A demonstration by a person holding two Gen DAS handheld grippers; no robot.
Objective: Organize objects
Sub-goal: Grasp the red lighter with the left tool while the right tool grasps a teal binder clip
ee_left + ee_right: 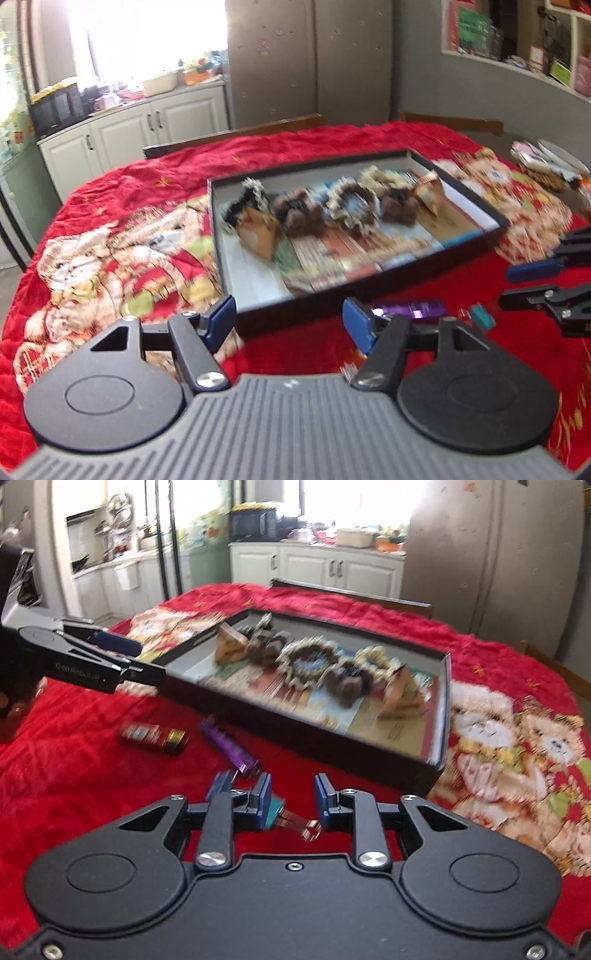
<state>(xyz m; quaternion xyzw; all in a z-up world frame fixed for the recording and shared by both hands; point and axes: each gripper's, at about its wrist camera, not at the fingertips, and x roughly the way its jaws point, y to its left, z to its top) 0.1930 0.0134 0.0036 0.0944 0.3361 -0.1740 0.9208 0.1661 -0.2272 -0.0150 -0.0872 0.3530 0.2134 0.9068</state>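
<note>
- The left gripper (122,653), printed "GenRobot AI" on its side in the right wrist view, has its jaws spread, holding nothing, near the shallow black box (369,295).
- Only the right wrist view shows a red-and-gold battery (155,736) lying left of the purple lighter (231,749).
- The box holds blurred scrunchies (351,203) and paper wedges; its printed lining is unreadable.
- The right gripper (291,794) is spread over a small teal-handled clip (291,818), partly hidden, on the red bear cloth (517,746).
</note>
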